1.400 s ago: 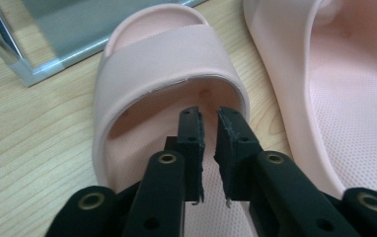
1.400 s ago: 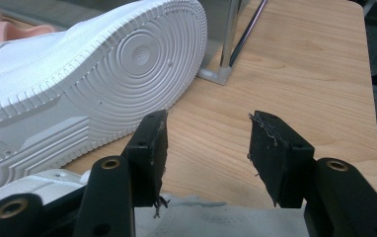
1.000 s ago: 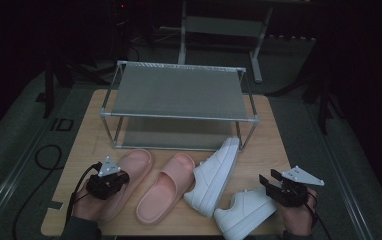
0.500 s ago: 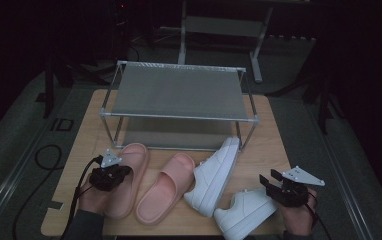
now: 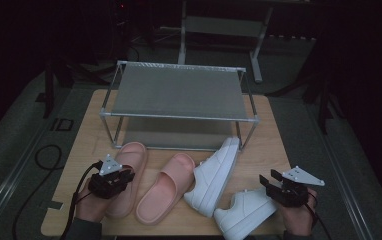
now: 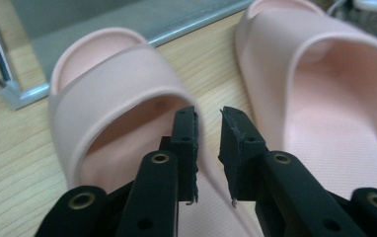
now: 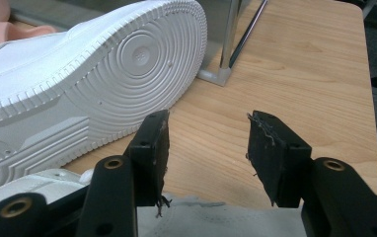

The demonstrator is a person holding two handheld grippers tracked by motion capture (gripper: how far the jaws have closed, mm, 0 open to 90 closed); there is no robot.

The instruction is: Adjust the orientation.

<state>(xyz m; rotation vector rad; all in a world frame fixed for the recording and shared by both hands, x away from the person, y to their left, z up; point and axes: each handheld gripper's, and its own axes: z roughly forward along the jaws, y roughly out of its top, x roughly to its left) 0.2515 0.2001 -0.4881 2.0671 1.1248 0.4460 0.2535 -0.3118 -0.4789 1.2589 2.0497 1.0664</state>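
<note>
Two pink slippers lie side by side on the wooden table (image 5: pixel 274 145). My left gripper (image 5: pixel 123 176) (image 6: pixel 208 116) hovers low over the left slipper (image 5: pixel 131 155) (image 6: pixel 112 89). Its jaws have just been opening and now stand slightly apart, with the slipper's side rim running between them, one jaw inside the shoe and one outside. The right slipper (image 5: pixel 166 192) (image 6: pixel 324 98) lies beside it. One white sneaker (image 5: pixel 214 177) (image 7: pixel 102 64) lies on its side, sole showing. My right gripper (image 5: pixel 270 181) (image 7: pixel 208 121) is open above the second white sneaker (image 5: pixel 246 212) (image 7: pixel 226 222), with nothing between its jaws.
A low metal shoe rack (image 5: pixel 179 90) with a grey mesh shelf stands at the back of the table; its corner legs (image 6: pixel 9 89) (image 7: pixel 226 44) stand near the shoes. Bare wood lies right of the sneakers. Cables trail off the table's left side.
The left gripper has shifted a little over the left slipper. The right hand and all the shoes are where they were.
</note>
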